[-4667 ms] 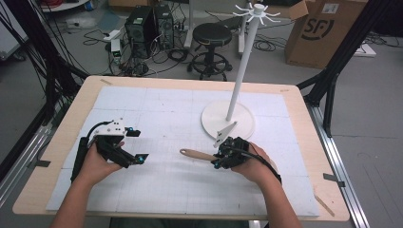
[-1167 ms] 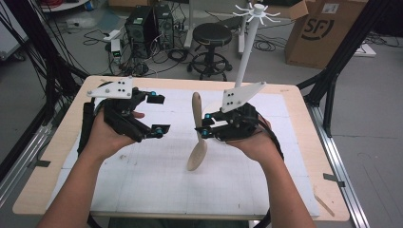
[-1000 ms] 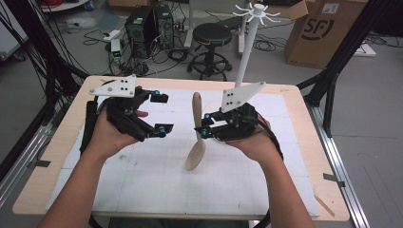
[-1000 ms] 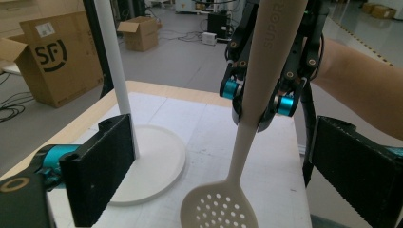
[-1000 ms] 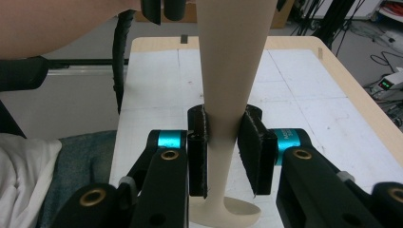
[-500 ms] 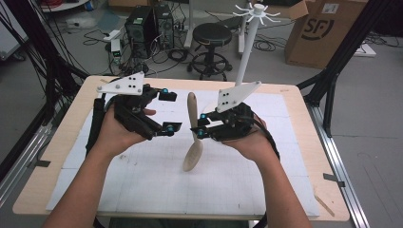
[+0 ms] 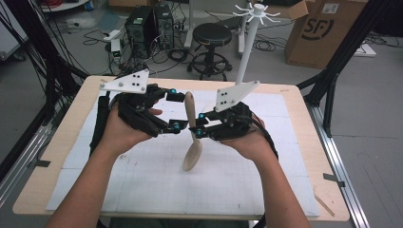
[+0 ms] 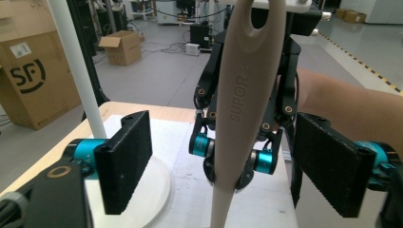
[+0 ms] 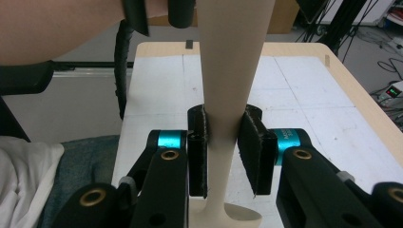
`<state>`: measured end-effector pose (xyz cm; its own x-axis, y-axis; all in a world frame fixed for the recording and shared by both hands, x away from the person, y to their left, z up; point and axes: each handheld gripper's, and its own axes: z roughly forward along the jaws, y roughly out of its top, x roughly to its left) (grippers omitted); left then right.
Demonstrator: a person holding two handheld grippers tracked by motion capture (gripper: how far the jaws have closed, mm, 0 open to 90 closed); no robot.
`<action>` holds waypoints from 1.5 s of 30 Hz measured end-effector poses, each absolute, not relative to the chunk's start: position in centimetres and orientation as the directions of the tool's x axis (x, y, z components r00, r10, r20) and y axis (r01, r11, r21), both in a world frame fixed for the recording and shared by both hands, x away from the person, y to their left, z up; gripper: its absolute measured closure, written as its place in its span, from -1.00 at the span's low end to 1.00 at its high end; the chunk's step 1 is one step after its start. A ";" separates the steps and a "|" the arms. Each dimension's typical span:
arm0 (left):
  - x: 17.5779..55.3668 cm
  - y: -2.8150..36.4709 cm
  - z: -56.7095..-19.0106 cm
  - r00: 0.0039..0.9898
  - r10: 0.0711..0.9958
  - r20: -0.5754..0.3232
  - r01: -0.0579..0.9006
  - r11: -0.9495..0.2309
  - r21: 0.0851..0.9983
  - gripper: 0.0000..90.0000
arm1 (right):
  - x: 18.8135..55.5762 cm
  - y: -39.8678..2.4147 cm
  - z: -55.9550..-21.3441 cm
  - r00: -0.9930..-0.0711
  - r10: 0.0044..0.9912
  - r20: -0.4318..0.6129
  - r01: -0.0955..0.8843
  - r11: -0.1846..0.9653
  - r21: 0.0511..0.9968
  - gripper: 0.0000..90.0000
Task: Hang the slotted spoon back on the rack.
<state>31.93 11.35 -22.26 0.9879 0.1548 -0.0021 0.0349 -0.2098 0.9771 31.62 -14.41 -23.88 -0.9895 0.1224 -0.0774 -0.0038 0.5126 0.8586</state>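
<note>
- the wooden spoon (image 7: pixel 191 130) is off the worktop (image 7: pixel 285 199) and held upright in the air between my two hands, bowl down, handle with its hanging hole up.
- my right tongs (image 7: pixel 198 130) are clamped on the spoon's narrow neck, just above the bowl; in the right gripper view both black pads (image 9: pixel 198 152) press the stem from either side.
- my left tongs (image 7: pixel 175 110) sit level with the upper handle, jaws either side of it; they have just been closing, but in the left gripper view there is a clear gap between each pad (image 8: pixel 127 159) and the handle, so they are half-wide and not gripping yet.
- done, as i judge it: the pick-up and the lift. left: the handover to the left tongs, then likely hanging the spoon by its hole on the white hook stand (image 7: pixel 247 52) at the far side of the worktop.
- pose: both forearms come in from the near edge, hands raised above the middle of the worktop, palms turned toward each other, tongs pointing inward and nearly meeting at the spoon.
</note>
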 end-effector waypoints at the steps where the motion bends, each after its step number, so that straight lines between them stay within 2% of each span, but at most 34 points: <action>1: 32.0 11.3 -22.3 0.988 0.154 -0.005 0.037 -0.207 0.978 -0.44 | 31.5 -14.4 -23.8 -0.990 0.119 -0.073 -0.001 0.514 0.858 0.64; 12: 32.0 10.6 -22.6 0.991 0.137 -0.007 0.038 -0.222 0.974 -0.18 | 31.6 -14.1 -23.9 -0.991 0.113 -0.078 -0.008 0.520 0.854 0.64; 17: 32.1 10.5 -22.5 0.993 0.115 0.001 0.025 -0.221 0.975 -0.01 | 31.5 -14.0 -23.9 -0.991 0.112 -0.075 -0.005 0.521 0.854 0.64; 19: 32.0 10.4 -22.6 0.995 0.102 -0.004 0.027 -0.222 0.975 0.16 | 31.5 -14.0 -23.9 -0.991 0.111 -0.074 -0.005 0.525 0.851 0.64; 25: 32.0 10.2 -22.6 0.996 0.085 -0.007 0.025 -0.216 0.976 0.24 | 31.5 -14.0 -23.9 -0.991 0.110 -0.075 -0.006 0.524 0.852 0.64; 29: 32.1 10.2 -22.6 0.998 0.070 -0.008 0.023 -0.218 0.976 0.37 | 31.4 -13.9 -23.9 -0.992 0.107 -0.071 -0.004 0.526 0.850 0.64; 31: 32.1 10.3 -22.6 0.998 0.059 -0.008 0.021 -0.218 0.976 0.49 | 31.5 -14.0 -24.0 -0.992 0.106 -0.073 -0.006 0.527 0.850 0.64; 40: 31.9 10.3 -22.3 0.997 0.076 0.004 0.012 -0.213 0.977 0.51 | 31.6 -14.0 -24.1 -0.993 0.104 -0.048 0.012 0.507 0.862 0.60; 41: 31.9 10.4 -22.3 0.997 0.082 0.006 0.012 -0.214 0.977 0.51 | 31.6 -14.1 -24.1 -0.992 0.119 -0.043 0.022 0.491 0.871 0.41; 45: 31.9 10.4 -22.1 0.994 0.104 0.019 0.005 -0.226 0.974 0.51 | 31.5 -14.4 -24.1 -0.990 0.132 -0.051 0.020 0.490 0.871 0.35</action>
<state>31.92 10.39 -22.10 0.9944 0.1039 0.0192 0.0047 -0.2255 0.9742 31.47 -14.39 -24.09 -0.9899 0.1319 -0.0511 0.0203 0.4905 0.8712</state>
